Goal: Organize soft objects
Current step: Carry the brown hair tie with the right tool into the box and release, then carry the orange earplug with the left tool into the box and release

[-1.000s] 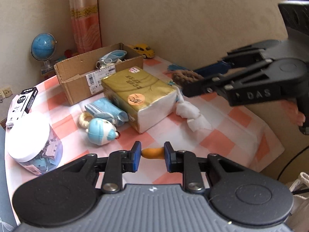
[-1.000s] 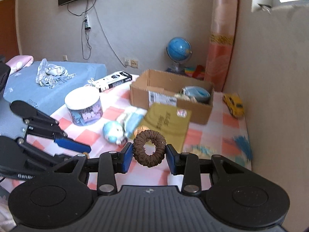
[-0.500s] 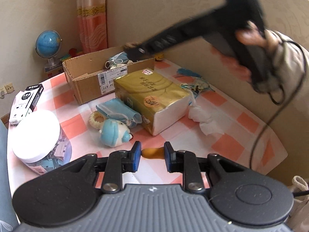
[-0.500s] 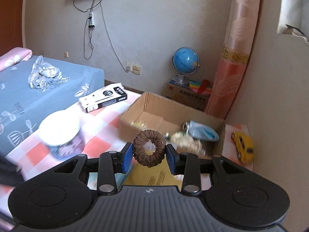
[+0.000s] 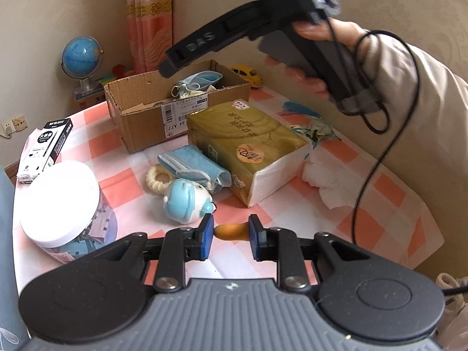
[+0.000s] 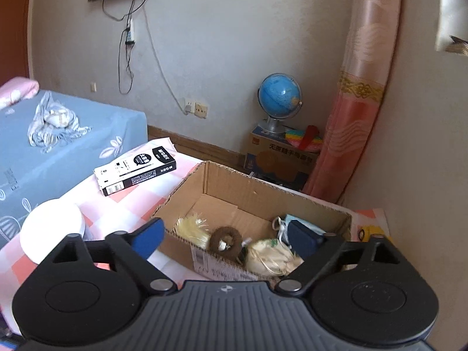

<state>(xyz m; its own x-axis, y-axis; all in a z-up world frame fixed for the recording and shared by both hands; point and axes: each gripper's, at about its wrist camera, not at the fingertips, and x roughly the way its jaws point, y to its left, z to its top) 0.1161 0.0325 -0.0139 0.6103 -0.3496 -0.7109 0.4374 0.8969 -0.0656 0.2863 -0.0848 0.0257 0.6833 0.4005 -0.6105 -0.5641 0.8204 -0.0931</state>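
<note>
My left gripper [image 5: 231, 231] is shut on a small orange soft piece [image 5: 231, 232], low over the checked tablecloth [image 5: 365, 228]. The jaws of my right gripper [image 6: 225, 228] are opening wide above the cardboard box [image 6: 234, 187], with nothing pressed between the pads. The brown scrunchie [image 6: 225, 239] lies inside the box, beside a pale yellow tuft [image 6: 191, 228], a cream bundle [image 6: 272, 259] and a blue face mask [image 6: 304, 225]. In the left wrist view a hand [image 5: 321, 58] holds that right gripper over the box [image 5: 146, 122].
On the cloth lie a gold tissue pack [image 5: 245, 143], a blue mask [image 5: 193, 166], a cream scrunchie [image 5: 156, 178], a blue-white toy [image 5: 185, 201], crumpled tissue [image 5: 330, 181], a teal tassel [image 5: 301, 108], a yellow toy car [image 5: 247, 73], a white-lidded jar [image 5: 61, 204] and a black-white carton [image 5: 44, 146].
My right gripper travelled from over the table to above the box and opened; the brown scrunchie left its pads and now lies in the box. The left gripper kept its grip.
</note>
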